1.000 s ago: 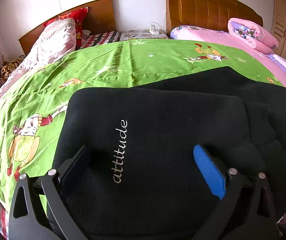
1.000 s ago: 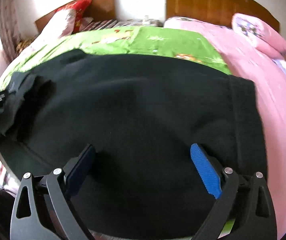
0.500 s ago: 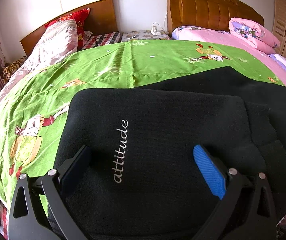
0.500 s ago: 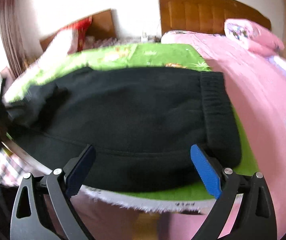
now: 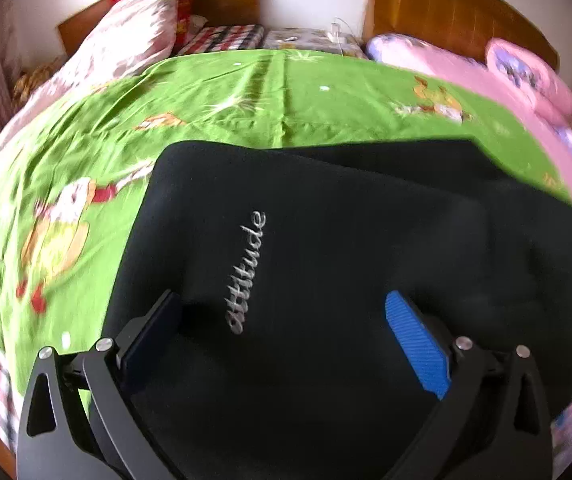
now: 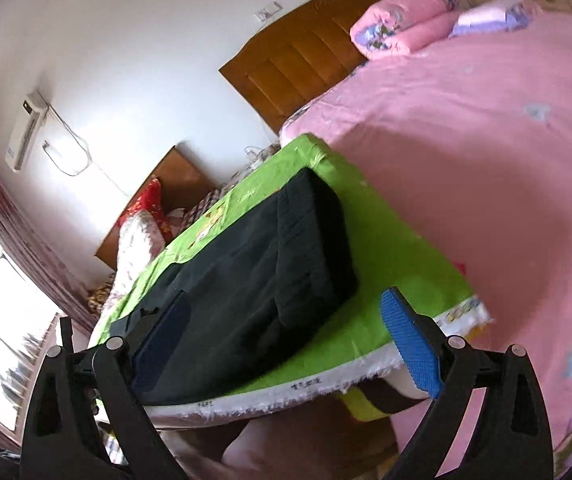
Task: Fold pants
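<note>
Black pants lie folded on the green cartoon sheet, with the grey word "attitude" facing up. My left gripper hovers open just above the near part of the pants, its fingers astride the lettering and holding nothing. In the right wrist view the same pants appear as a thick folded stack on the green sheet. My right gripper is open and empty, drawn back past the bed's near edge and tilted.
A pink quilt covers the neighbouring bed on the right, with rolled pink bedding by its wooden headboard. Pillows lie at the head of the green bed. The sheet's white frayed hem marks the near edge.
My right gripper pulled back off the pants, away from the bed, and tilted sideways. My left gripper stayed over the lettering, shifting only slightly.
</note>
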`<state>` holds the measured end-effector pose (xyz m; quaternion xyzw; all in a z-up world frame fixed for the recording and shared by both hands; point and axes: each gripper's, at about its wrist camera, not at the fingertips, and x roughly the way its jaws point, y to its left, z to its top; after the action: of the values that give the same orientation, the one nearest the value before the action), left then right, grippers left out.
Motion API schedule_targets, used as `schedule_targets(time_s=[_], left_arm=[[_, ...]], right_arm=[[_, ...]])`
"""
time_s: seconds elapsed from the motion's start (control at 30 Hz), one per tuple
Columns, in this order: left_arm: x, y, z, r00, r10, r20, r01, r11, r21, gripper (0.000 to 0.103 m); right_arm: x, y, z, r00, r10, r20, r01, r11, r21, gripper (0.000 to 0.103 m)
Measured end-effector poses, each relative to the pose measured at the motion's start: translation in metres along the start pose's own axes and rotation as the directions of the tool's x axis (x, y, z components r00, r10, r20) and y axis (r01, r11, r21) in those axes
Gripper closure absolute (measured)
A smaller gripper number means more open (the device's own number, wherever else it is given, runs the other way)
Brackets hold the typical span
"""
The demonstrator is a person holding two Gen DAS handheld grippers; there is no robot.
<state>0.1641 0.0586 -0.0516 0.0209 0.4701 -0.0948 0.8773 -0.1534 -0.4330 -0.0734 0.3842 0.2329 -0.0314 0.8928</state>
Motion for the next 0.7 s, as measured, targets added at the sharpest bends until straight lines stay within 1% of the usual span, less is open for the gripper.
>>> schedule_targets(time_s=[0.03,0.07,0.1,0.17,0.2,0.27,0.3,0.33,0.37,0.4,0.43,0.5,0.57,0.63,0.67,0.7], left_arm=[[-0.013,-0.01,-0.002,0.997,-0.071,0.034,0.071,0.997,0.009,0.002],[-0.021,-0.023,-0.004,0.992,-0.115,0.054,0.112,0.993,0.043,0.002],[-0.031,-0.047,-0.007,0.986,-0.154,0.066,0.145,0.981,0.128,0.002],[-0.041,-0.085,-0.014,0.98,-0.181,0.084,0.153,0.95,0.271,0.002],[-0.044,-0.109,-0.02,0.976,-0.2,0.085,0.159,0.924,0.347,0.001],[-0.038,-0.137,-0.027,0.969,-0.247,0.032,0.212,0.885,0.414,0.001],[-0.033,-0.147,-0.029,0.966,-0.257,0.012,0.227,0.872,0.434,0.001],[-0.025,-0.16,-0.034,0.968,-0.253,-0.009,0.228,0.856,0.464,0.002],[-0.015,-0.168,-0.037,0.973,-0.231,-0.023,0.212,0.846,0.489,0.002],[-0.003,-0.175,-0.041,0.982,-0.187,-0.027,0.174,0.842,0.511,0.002],[0.003,-0.178,-0.044,0.987,-0.163,-0.01,0.143,0.836,0.53,0.002],[0.007,-0.182,-0.05,0.988,-0.153,0.032,0.11,0.825,0.555,0.001],[0.006,-0.181,-0.051,0.987,-0.155,0.034,0.112,0.829,0.548,0.001],[0.006,-0.179,-0.051,0.986,-0.164,0.03,0.121,0.828,0.547,0.001],[0.006,-0.178,-0.051,0.985,-0.167,0.031,0.124,0.829,0.546,0.001],[0.006,-0.178,-0.052,0.985,-0.17,0.036,0.123,0.829,0.545,0.001]], right_arm=[[0.002,-0.001,-0.004,1.0,0.01,-0.015,-0.009,1.0,0.003,0.011],[0.009,0.0,-0.005,0.999,0.012,-0.034,-0.012,1.0,0.001,0.011],[0.017,0.002,-0.007,0.999,0.013,-0.05,-0.014,1.0,-0.001,0.011],[0.029,0.001,-0.008,0.997,-0.001,-0.076,0.002,1.0,0.011,0.011],[0.034,0.001,-0.009,0.995,-0.038,-0.089,0.039,0.999,0.01,0.011],[0.042,0.002,-0.008,0.991,-0.093,-0.097,0.094,0.996,0.001,0.011],[0.043,0.002,-0.005,0.991,-0.1,-0.094,0.1,0.995,-0.002,0.01],[0.048,0.0,-0.001,0.99,-0.095,-0.102,0.097,0.995,0.007,0.01],[0.051,-0.001,0.002,0.99,-0.087,-0.111,0.089,0.996,0.015,0.01],[0.054,-0.001,0.005,0.989,-0.079,-0.126,0.083,0.996,0.022,0.008],[0.056,0.0,0.006,0.987,-0.071,-0.147,0.075,0.997,0.02,0.007],[0.064,0.002,0.009,0.98,-0.041,-0.197,0.044,0.999,0.013,0.006],[0.072,0.01,0.008,0.96,0.003,-0.278,-0.005,1.0,-0.005,0.005],[0.077,0.021,0.004,0.935,0.028,-0.353,-0.05,0.997,-0.052,0.004],[0.08,0.025,0.002,0.924,0.048,-0.378,-0.079,0.995,-0.066,0.004],[0.081,0.025,0.002,0.922,0.059,-0.383,-0.09,0.994,-0.063,0.004]])
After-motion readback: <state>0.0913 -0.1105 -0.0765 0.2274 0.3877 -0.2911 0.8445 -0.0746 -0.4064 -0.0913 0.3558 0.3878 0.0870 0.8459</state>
